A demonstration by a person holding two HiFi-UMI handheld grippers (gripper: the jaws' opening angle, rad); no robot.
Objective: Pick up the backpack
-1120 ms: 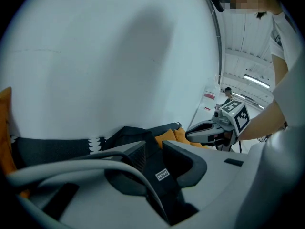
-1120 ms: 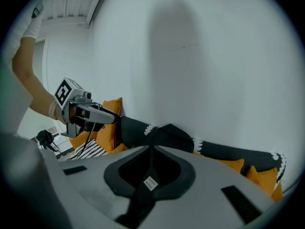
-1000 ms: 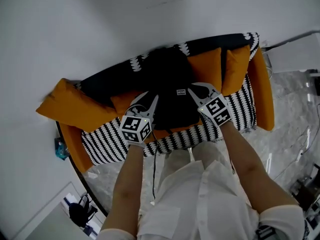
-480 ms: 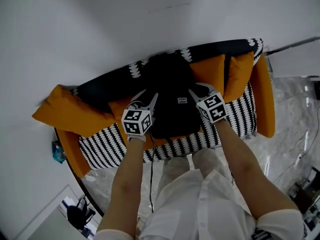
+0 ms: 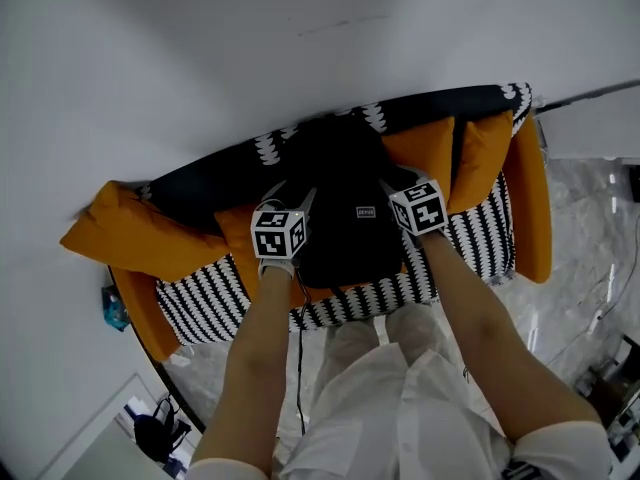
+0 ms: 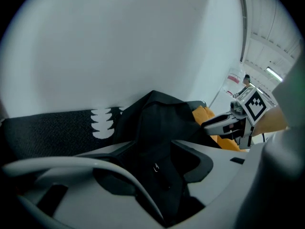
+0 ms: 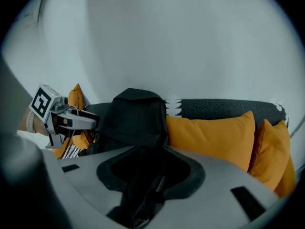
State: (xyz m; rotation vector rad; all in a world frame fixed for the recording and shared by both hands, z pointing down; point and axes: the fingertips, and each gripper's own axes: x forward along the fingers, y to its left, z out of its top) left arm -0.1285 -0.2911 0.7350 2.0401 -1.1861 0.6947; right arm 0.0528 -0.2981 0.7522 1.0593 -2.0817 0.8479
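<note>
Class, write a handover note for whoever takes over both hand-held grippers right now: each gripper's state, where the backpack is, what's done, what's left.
Left gripper: jaws have just been opening, now wide; black fabric backpack between them, unclamped.
Right gripper: jaws have just been opening, partly apart; backpack fabric between them, unclamped.
Backpack: upright on the black-and-white patterned sofa, against its backrest, orange cushions on both sides.
Done: both grippers positioned at the backpack.
Remaining: close both, lift it.
</note>
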